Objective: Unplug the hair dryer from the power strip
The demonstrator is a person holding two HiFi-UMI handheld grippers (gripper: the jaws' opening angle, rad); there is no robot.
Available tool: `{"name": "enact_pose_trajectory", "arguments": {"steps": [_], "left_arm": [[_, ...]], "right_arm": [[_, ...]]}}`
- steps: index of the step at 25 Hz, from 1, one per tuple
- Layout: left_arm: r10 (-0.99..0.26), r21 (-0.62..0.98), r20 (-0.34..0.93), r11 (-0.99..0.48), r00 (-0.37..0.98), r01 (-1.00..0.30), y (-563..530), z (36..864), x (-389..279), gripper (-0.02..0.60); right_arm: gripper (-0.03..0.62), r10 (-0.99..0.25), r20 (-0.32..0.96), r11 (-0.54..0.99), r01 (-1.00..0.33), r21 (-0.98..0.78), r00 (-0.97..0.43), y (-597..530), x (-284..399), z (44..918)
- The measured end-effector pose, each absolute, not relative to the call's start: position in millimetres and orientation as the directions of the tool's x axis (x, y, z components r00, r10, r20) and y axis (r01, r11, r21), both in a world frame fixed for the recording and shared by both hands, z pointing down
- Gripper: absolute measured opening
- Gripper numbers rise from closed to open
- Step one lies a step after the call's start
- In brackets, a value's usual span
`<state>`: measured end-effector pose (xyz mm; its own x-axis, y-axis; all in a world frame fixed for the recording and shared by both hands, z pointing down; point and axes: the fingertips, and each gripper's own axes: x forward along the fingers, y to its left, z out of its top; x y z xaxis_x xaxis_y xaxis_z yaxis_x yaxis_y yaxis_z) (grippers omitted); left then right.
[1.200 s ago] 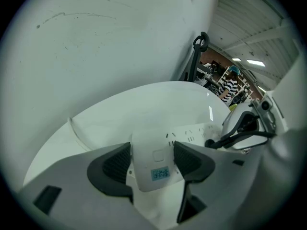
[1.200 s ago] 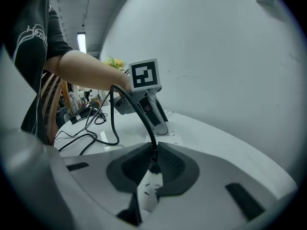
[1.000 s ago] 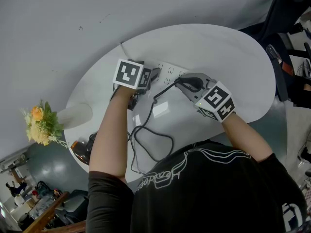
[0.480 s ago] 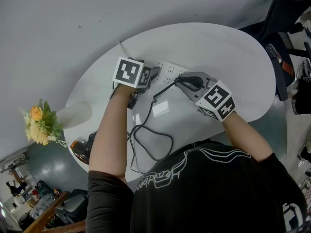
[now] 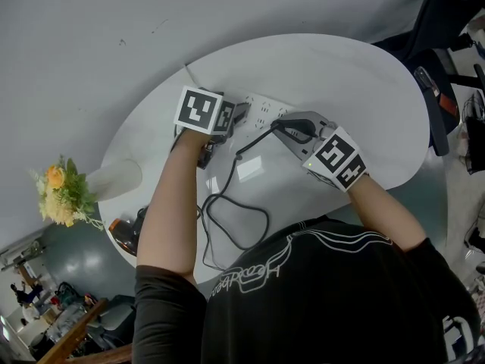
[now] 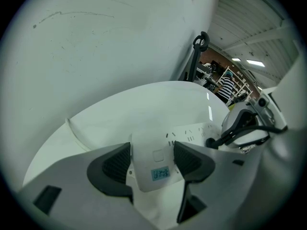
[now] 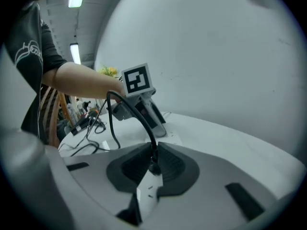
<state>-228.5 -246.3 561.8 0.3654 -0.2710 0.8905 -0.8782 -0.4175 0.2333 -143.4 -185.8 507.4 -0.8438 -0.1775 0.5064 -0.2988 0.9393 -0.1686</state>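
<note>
A white power strip (image 5: 261, 111) lies on the round white table (image 5: 356, 82). My left gripper (image 6: 152, 159) is shut on the strip's end (image 6: 152, 162), its pads against both sides. My right gripper (image 7: 152, 163) is shut on the black plug (image 7: 153, 166) of the hair dryer's cord (image 5: 227, 203), at the strip's sockets. The black cord loops back across the table to the hair dryer (image 5: 132, 230) at the table's left edge. In the head view the left gripper (image 5: 236, 116) and right gripper (image 5: 284, 127) face each other over the strip.
A white vase with yellow flowers (image 5: 68, 192) stands at the table's left. A small white card (image 5: 248, 169) lies near the cord. Dark chairs and bags (image 5: 455, 67) stand beyond the table's right side. The person's arms reach over the near edge.
Both grippers hold the same places. The view has only shifted slightly; nothing has visibly come apart.
</note>
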Motion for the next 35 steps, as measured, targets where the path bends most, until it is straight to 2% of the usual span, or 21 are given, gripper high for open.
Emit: {"name": "enact_pose_trajectory", "arguments": {"steps": [3, 7, 15, 16, 17, 19, 20, 26, 31, 35], "left_arm": [[-0.277, 0.234, 0.887, -0.419, 0.370, -0.877, -247.8, 561.5, -228.3, 0.276], [-0.277, 0.230, 0.889, -0.415, 0.364, -0.880, -245.5, 562.2, -230.0, 0.276], [-0.310, 0.203, 0.888, -0.398, 0.340, -0.895, -245.6, 557.5, -232.0, 0.271], [-0.324, 0.195, 0.889, -0.374, 0.324, -0.907, -244.9, 555.5, -234.0, 0.262], [-0.347, 0.181, 0.887, -0.343, 0.304, -0.922, -244.8, 552.0, -237.0, 0.221], [-0.417, 0.147, 0.870, -0.294, 0.265, -0.944, -247.5, 538.7, -245.2, 0.099], [-0.452, 0.139, 0.854, -0.279, 0.257, -0.950, -248.7, 530.1, -248.8, 0.092], [-0.639, 0.196, 0.714, -0.212, 0.287, -0.958, -235.7, 451.7, -251.6, 0.050], [-0.790, 0.266, 0.510, -0.232, 0.340, -0.936, -197.5, 365.7, -234.4, 0.011], [-0.839, 0.411, 0.343, -0.269, 0.422, -0.871, -143.9, 311.3, -203.3, 0.005]], "right_arm": [[0.026, -0.230, 0.370, 0.911, -0.333, -0.242, -0.900, -206.4, -143.1, 469.2], [0.026, -0.196, 0.408, 0.945, -0.283, -0.166, -0.892, -207.1, -150.2, 454.0], [0.028, -0.192, 0.400, 0.920, -0.306, -0.246, -0.896, -198.7, -131.0, 449.9], [0.028, -0.195, 0.396, 0.916, -0.311, -0.253, -0.897, -198.4, -126.8, 447.5], [0.029, -0.200, 0.391, 0.912, -0.316, -0.260, -0.898, -198.0, -122.6, 444.2], [0.032, -0.213, 0.371, 0.905, -0.325, -0.273, -0.904, -197.3, -115.7, 434.9], [0.032, -0.220, 0.357, 0.903, -0.328, -0.277, -0.908, -196.5, -113.1, 429.4], [0.032, -0.232, 0.280, 0.910, -0.310, -0.276, -0.931, -180.7, -99.6, 392.5], [0.032, -0.233, 0.209, 0.923, -0.284, -0.261, -0.950, -164.5, -85.5, 355.4], [0.032, -0.225, 0.152, 0.935, -0.257, -0.246, -0.963, -146.3, -70.9, 329.8]]}}
